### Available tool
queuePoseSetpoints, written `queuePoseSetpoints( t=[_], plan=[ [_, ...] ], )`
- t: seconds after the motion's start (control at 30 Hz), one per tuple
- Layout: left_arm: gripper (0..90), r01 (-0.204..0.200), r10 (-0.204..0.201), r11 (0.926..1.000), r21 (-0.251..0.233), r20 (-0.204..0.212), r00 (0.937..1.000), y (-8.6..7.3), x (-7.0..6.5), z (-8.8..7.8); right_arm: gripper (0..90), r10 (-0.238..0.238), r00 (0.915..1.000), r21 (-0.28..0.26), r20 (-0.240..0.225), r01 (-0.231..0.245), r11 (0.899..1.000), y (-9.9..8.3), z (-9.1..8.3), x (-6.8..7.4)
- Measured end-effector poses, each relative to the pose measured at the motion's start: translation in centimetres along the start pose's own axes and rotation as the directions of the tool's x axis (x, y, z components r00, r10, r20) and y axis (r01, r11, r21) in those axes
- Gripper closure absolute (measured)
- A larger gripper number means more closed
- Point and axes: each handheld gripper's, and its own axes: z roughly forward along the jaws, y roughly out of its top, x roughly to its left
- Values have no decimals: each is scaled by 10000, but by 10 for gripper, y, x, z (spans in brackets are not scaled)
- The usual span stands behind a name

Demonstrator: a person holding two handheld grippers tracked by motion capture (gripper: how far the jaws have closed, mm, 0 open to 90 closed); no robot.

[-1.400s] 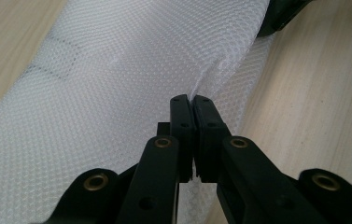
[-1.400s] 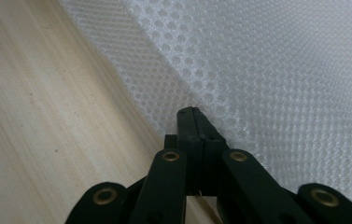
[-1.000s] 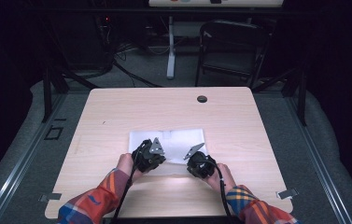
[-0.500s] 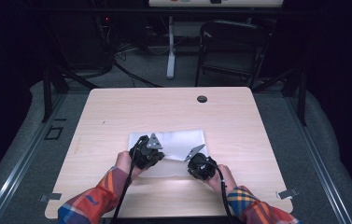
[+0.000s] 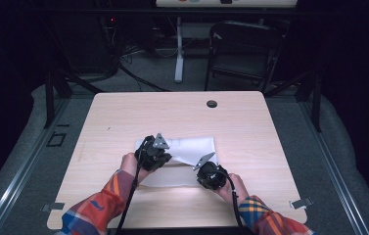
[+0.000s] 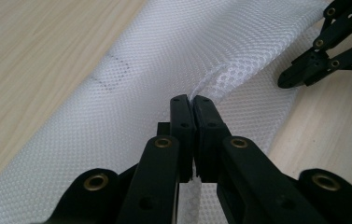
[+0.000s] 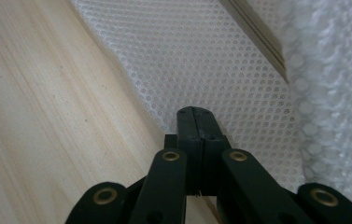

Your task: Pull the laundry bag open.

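Left gripper point(image 6: 193, 103) pinches a raised fold of the white mesh cloth point(image 5: 192, 149), lying mid-table toward the near edge. Right gripper point(image 7: 196, 112) is clamped shut at the cloth's near edge; whether mesh is caught there is hidden behind its jaws.

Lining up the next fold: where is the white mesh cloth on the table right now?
In the high view the white mesh cloth lies on the near middle of the table, between the left hand-held gripper and the right hand-held gripper, each pinching it.
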Motion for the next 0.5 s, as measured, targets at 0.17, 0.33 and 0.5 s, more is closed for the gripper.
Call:
queuePoseSetpoints(
  t=[0.17, 0.33, 0.5],
  plan=[
    [877, 186, -187, 9998, -77, -96, 9998, 6, 4, 0, 900, -50, 10000, 30, -37, 50, 10000, -1, -1, 0],
    [877, 190, -191, 9998, -56, -125, 9997, 11, 7, 0, 900, -24, 10000, 50, -56, 25, 10000, -2, -1, 0],
    [877, 293, -295, 9994, -168, -168, 9994, 17, 12, -1, 900, -28, 9999, 160, -104, 29, 9999, -2, -2, 0]
  ],
)
